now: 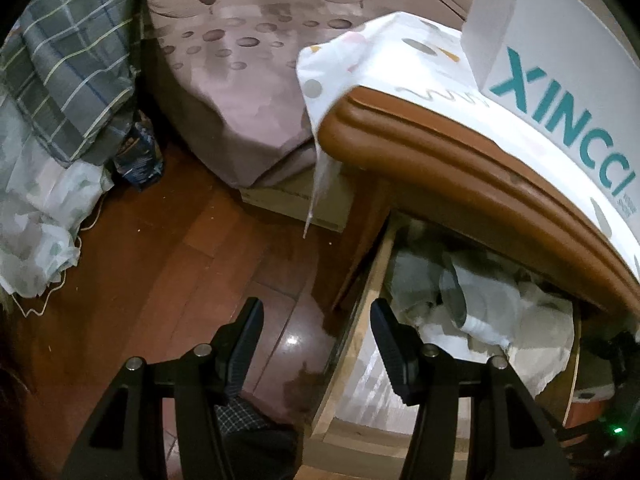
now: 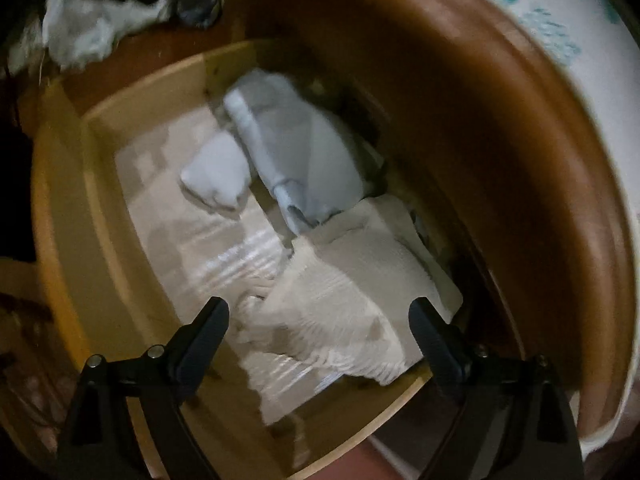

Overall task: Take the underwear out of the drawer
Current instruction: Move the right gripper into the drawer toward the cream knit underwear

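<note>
Over on my left side, beyond the drawer's edge, my left gripper (image 1: 316, 340) hangs above the dark wooden floor (image 1: 168, 240) with its jaws half spread and nothing between them; its right finger sits just over the pale side wall of the drawer (image 1: 360, 344). Further left lie a heap of checked bedding (image 1: 68, 80) and, behind, a bed with a mauve patterned sheet (image 1: 248, 92).

Moving right, the drawer stands pulled out from under the brown moulded top of the cabinet (image 1: 460, 168), on which a white box with teal lettering (image 1: 560, 92) rests on a spotted cloth (image 1: 384, 52). Inside, from the right wrist view, I see a small white folded piece (image 2: 216, 180), then a pale blue-grey folded garment (image 2: 304, 152) lying toward the back, and nearest me a cream ribbed cloth (image 2: 340, 292) on the shiny liner.

My right gripper (image 2: 320, 328) points down into the drawer with jaws spread wide, straddling the cream cloth but not yet pressing it, as far as the blur lets me tell.

I judge I am at the reaching step: drawer open, nothing grasped. Which piece is the underwear I cannot say for sure; the blue-grey one looks likeliest. Next I should settle the right fingers onto one garment only, pinch a fold, and lift clear of the overhanging top.
</note>
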A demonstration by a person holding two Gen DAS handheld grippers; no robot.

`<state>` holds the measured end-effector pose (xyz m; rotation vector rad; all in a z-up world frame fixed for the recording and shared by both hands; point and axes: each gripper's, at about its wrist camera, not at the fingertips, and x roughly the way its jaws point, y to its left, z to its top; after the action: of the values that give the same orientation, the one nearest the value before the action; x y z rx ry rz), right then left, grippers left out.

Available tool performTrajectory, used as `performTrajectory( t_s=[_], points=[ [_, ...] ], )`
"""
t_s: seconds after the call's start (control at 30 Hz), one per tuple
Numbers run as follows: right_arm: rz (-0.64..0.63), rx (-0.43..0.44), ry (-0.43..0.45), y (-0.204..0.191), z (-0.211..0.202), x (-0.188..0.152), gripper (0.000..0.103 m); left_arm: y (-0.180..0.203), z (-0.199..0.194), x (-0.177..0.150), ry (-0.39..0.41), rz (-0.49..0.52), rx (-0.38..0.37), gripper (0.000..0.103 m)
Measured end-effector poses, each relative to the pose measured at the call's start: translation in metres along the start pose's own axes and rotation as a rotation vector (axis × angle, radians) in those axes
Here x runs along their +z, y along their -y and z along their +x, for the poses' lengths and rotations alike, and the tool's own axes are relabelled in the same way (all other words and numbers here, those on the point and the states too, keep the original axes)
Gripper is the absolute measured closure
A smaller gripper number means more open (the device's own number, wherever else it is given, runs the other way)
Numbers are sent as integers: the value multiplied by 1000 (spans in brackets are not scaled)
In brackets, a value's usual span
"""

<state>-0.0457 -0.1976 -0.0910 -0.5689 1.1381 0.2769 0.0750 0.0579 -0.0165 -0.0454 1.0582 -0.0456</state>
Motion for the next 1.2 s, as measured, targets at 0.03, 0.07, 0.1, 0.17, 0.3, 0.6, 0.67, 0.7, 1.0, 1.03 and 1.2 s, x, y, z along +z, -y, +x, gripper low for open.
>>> performTrajectory(
  t_s=[0.03,0.07,0.1,0.17,0.3,0.6,0.67,0.7,1.0,1.03,1.2],
  points=[
    [-12,-5,-2,0,4,-1,13,-3,-1,0,3,-12,3,46],
    [-26,-11,-5,-1,9,-1,13,-5,-2,1,8,-20,7,46],
    [-42,-17,-11,-3,16,0,13,-8,-3,1,13,-34,16,46],
    [-59,-20,-13,-4,23,-2,13,-14,-5,2,18,-57,30,46],
    [-84,-47,-14,-3,40,-3,10,-21,-3,2,2,-80,41,46],
    [-145,-116,20,0,65,-3,0,-13,2,1,-19,-36,43,46],
    [-160,-150,35,-2,69,-6,0,-10,3,1,-23,-29,38,46],
    [-166,-159,39,-2,70,-7,0,-9,3,1,-23,-26,37,46],
    [-112,-88,13,8,94,0,0,-6,5,0,-33,-14,37,46],
    [-112,-94,9,9,95,-1,0,-5,6,0,-35,-14,35,46],
    [-108,-79,-8,19,109,1,0,-5,7,0,-43,-4,32,46]
  ],
)
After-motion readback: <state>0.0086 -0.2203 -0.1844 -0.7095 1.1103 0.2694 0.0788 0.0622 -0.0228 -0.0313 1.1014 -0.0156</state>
